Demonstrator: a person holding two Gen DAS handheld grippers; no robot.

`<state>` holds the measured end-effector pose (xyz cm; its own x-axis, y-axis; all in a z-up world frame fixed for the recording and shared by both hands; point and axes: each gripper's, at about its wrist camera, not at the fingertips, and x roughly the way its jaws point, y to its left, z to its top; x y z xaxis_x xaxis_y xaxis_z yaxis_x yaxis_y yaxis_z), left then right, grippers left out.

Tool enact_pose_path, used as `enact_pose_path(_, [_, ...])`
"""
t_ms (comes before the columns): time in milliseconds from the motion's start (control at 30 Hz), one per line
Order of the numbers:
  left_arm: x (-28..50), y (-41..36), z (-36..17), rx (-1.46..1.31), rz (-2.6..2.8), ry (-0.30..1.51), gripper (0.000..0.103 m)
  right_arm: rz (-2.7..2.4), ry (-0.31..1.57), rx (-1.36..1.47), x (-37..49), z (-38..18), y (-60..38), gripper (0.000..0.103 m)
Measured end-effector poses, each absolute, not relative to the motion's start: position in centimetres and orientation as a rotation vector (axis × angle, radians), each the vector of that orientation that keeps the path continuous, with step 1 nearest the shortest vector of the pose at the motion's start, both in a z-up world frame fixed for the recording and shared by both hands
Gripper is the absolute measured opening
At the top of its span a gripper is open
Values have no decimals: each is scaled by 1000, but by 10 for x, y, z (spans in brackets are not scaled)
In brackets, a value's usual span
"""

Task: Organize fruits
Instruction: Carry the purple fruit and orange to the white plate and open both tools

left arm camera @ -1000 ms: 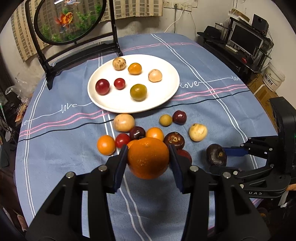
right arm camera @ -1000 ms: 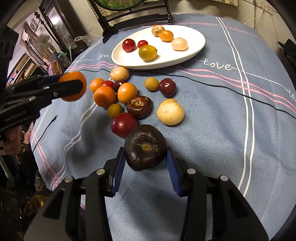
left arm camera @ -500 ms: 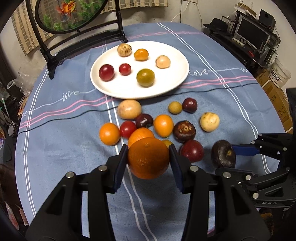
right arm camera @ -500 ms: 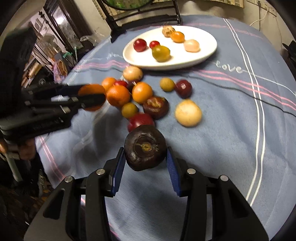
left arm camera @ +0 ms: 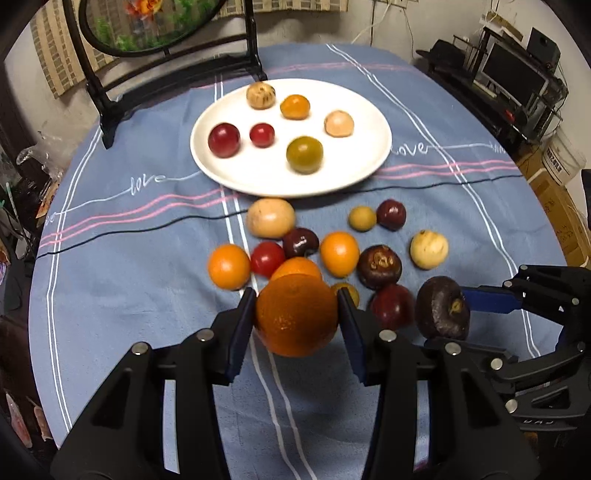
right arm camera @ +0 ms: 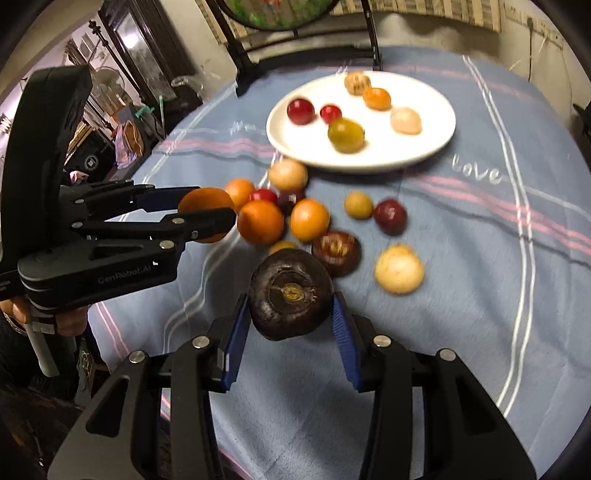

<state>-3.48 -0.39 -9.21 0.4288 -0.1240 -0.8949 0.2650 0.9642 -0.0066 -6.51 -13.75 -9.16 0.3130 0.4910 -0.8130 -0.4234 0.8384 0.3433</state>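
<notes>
Left gripper (left arm camera: 296, 320) clamps a large round orange (left arm camera: 296, 314) between its blue pads, lifted over the near part of the blue striped tablecloth (left arm camera: 129, 280); the orange is round, no long axis to call. From the right wrist view the left gripper (right arm camera: 207, 218) comes in from the left edge, body printed "GenRobot.AI", same orange (right arm camera: 205, 206) in its tips.

Right gripper (right arm camera: 288, 314) is closed on a dark purple-brown round fruit (right arm camera: 290, 293), its stem scar facing back toward the camera. In the left wrist view that dark fruit (left arm camera: 441, 308) hangs at the right, near the right edge of the cloth, scar turned to the right.

Just beyond both, a loose cluster of fruit lies on the cloth mid-table: three smaller oranges, one of them (left arm camera: 229, 266) at the cluster's left end, a red tomato-like fruit (left arm camera: 266, 258), a dark brown fruit with pale centre (left arm camera: 379, 266), a pale cream round fruit (left arm camera: 429, 249), a tan oval fruit (left arm camera: 270, 218).

Farther on, "love" is written in white script on the cloth left and right of a white round plate (left arm camera: 229, 173). The plate sits toward the far edge and carries six small fruits, among them a green-yellow one (left arm camera: 304, 154) and a dark red one (left arm camera: 224, 139).

Past the plate, a black stand with an oval fish picture (left arm camera: 147, 22).
</notes>
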Motion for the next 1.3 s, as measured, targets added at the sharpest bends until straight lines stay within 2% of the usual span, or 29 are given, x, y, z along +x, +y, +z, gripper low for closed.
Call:
enact_pose_path(100, [-25, -4, -84, 138, -229, 1082, 45, 596, 1080, 62, -58, -87, -138, 45])
enact_pose_path(367, [25, -8, -31, 131, -169, 956, 46, 554, 897, 62, -11, -23, -146, 45])
enact_pose_path(600, [71, -11, -9, 121, -122, 910, 46, 522, 791, 54, 37, 20, -151, 45])
enact_pose_path(1300, [153, -15, -47, 130, -80, 974, 46, 520, 839, 64, 119, -2, -155, 45])
